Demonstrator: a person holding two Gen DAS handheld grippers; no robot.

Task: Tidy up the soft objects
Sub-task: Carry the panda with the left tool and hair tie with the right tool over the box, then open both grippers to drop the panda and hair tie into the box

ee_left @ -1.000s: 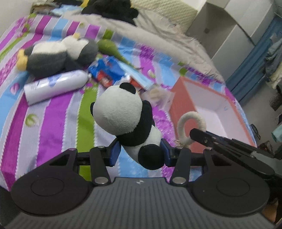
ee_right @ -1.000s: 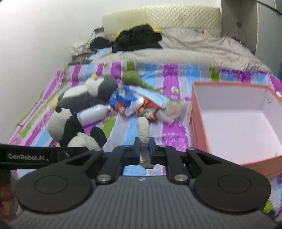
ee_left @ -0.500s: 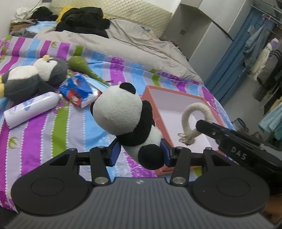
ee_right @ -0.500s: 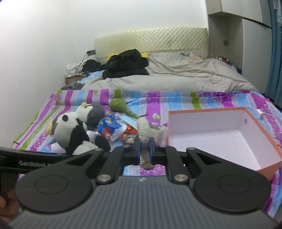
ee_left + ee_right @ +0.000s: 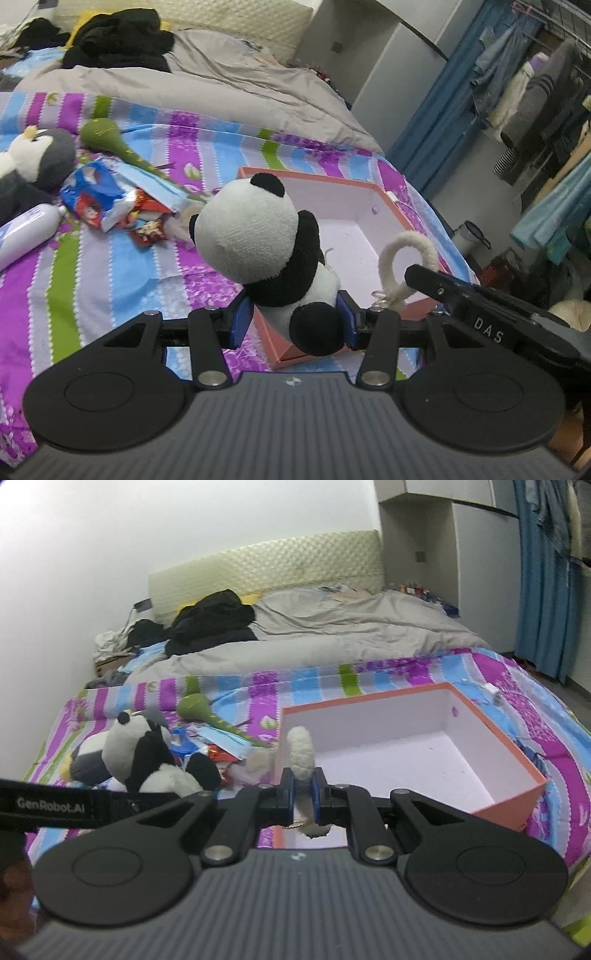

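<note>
Black and white fur fills the middle of the left view: a panda toy (image 5: pixel 258 240) sits between the blue pads of the left gripper (image 5: pixel 293 325), and the pads press on its body from both sides. The panda is up in the air, just over the near corner of the orange box (image 5: pixel 388 199). In the right view the same panda (image 5: pixel 147 757) shows at the left side, held above the striped blanket (image 5: pixel 535 720).

The right gripper (image 5: pixel 303 795) is pinched tight on a fuzzy white ring (image 5: pixel 301 753). The ring stands up between the pads, and a little metal loop hangs at its bottom end. In the left view the ring (image 5: pixel 406 254) floats over the near edge of the box.

The box (image 5: pixel 509 753) lies open on the bed, white inside with orange walls, and nothing soft is in it.

Other things lie on the blanket to the left of the box. A grey and white penguin toy (image 5: pixel 40 158) lies next to a white bottle (image 5: pixel 26 236). A green soft toy (image 5: pixel 107 140) lies beside some shiny snack packets (image 5: pixel 107 199). A grey quilt (image 5: pixel 332 635) and black clothes (image 5: pixel 214 620) are at the far end of the bed.
</note>
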